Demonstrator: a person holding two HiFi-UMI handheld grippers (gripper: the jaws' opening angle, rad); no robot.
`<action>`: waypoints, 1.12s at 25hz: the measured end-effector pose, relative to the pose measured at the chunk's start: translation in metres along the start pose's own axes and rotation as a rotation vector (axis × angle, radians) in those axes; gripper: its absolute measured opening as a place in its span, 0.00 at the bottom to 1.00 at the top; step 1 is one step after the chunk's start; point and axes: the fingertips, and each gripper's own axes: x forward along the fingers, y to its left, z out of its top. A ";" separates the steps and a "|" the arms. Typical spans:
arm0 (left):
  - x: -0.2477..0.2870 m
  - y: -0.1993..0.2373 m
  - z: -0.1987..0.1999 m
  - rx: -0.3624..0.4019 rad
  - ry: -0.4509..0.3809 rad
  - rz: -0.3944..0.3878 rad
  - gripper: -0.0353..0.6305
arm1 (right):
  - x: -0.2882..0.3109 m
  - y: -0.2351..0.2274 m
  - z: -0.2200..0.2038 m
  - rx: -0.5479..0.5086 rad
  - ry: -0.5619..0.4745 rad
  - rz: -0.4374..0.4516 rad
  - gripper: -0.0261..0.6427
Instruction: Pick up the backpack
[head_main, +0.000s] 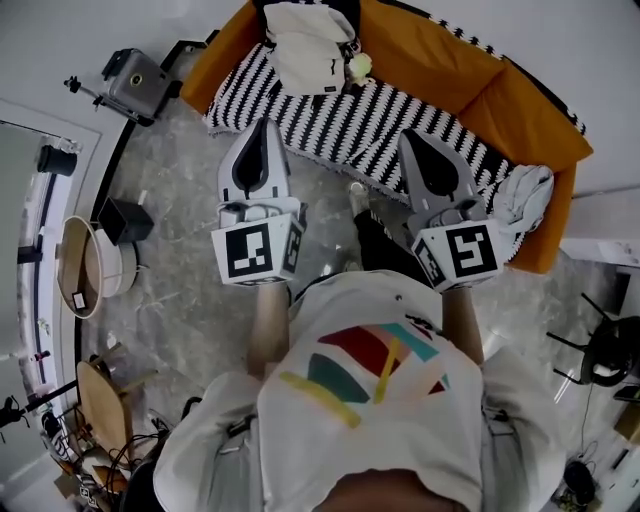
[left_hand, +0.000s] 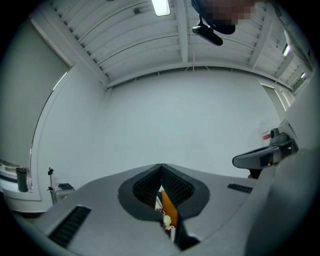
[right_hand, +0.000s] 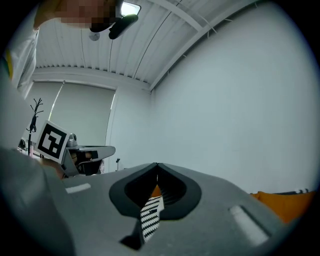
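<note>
Closest to the lens is the person's white shirt (head_main: 380, 400), printed with slanted blocks of red, teal, yellow and dark green. Two forearms reach out from it toward an orange sofa (head_main: 450, 60), each hand carrying a tool. Both the left tool (head_main: 262, 127) and the right tool (head_main: 414, 137) have their jaws closed tip to tip and grip nothing. In each gripper view the dark ribbed pads (left_hand: 176, 186) meet in a point, and only a thin slit below the tips lets a strip of the sofa show through. The left marker cube (head_main: 255, 252) and the right marker cube (head_main: 465, 252) each carry a black-and-white square code. The cream-white backpack (head_main: 305, 45) rests on the sofa's seat at the left end as the head view shows it, up against the backrest. It sits on a black-and-white striped blanket (head_main: 340, 120) that covers most of the seat. A small fluffy yellow-green charm (head_main: 359, 67) lies just beside the backpack on that blanket, and it also shows through the left tool's slit. A crumpled white cloth (head_main: 522, 195) sits at the sofa's right end. Both tools hover at the sofa's front edge, above a grey marbled floor (head_main: 170, 300), and neither touches the backpack. A silver case (head_main: 135, 82) stands on the floor just left of the sofa.
</note>
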 end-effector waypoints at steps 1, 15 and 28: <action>0.007 -0.001 -0.002 0.008 0.000 -0.003 0.08 | 0.008 -0.006 -0.002 0.007 -0.003 0.005 0.05; 0.134 0.051 -0.014 0.024 0.024 0.097 0.07 | 0.165 -0.072 0.014 0.003 -0.020 0.135 0.05; 0.244 0.115 -0.025 0.024 0.069 0.222 0.07 | 0.311 -0.119 0.019 0.001 -0.010 0.263 0.05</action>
